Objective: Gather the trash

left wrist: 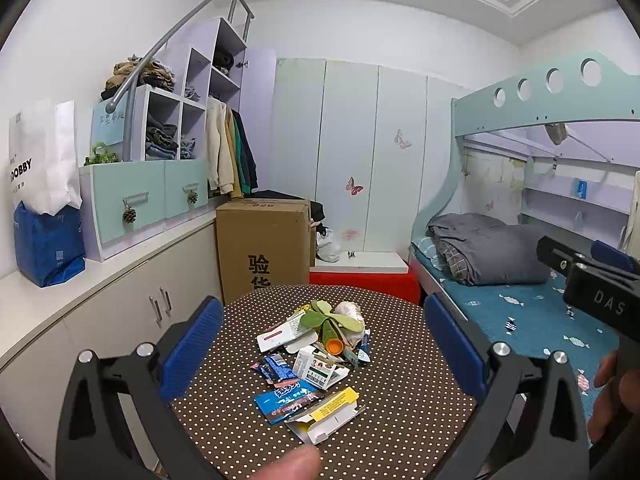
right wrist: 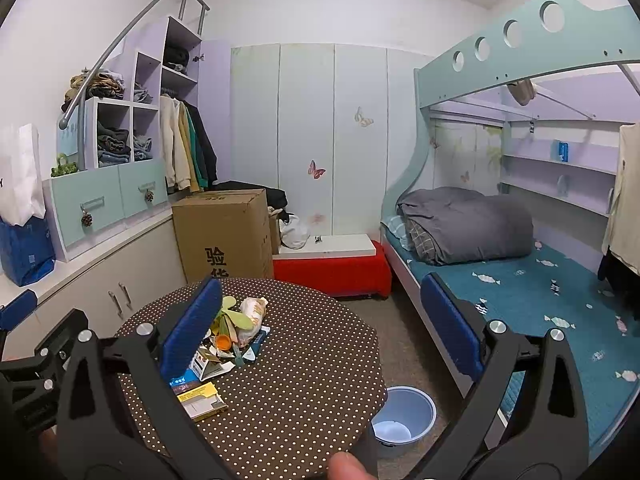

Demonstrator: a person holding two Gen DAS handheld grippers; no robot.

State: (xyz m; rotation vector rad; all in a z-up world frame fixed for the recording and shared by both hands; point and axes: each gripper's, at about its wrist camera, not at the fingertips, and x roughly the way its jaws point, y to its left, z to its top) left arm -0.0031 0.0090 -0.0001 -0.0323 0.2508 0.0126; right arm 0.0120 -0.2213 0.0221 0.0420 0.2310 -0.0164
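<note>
A pile of trash lies on the round brown polka-dot table (left wrist: 400, 392): a yellow-and-white carton (left wrist: 326, 414), a blue wrapper (left wrist: 286, 396), a small white box (left wrist: 318, 368), an orange cap (left wrist: 334, 347), green leaves (left wrist: 328, 318) and a crumpled wrapper (left wrist: 350, 310). My left gripper (left wrist: 324, 356) is open and empty, held above the table's near side with the pile between its fingers. My right gripper (right wrist: 320, 332) is open and empty over the table's right part; its left finger (right wrist: 192, 328) hides part of the pile (right wrist: 236, 340). A light blue bin (right wrist: 404, 416) stands on the floor right of the table.
A cardboard box (left wrist: 262, 244) and a red-covered bench (right wrist: 332, 268) stand behind the table. A bunk bed (right wrist: 520, 288) with a grey duvet is on the right. White cabinets (left wrist: 120, 312) run along the left wall, with a blue bag (left wrist: 48, 248) on top.
</note>
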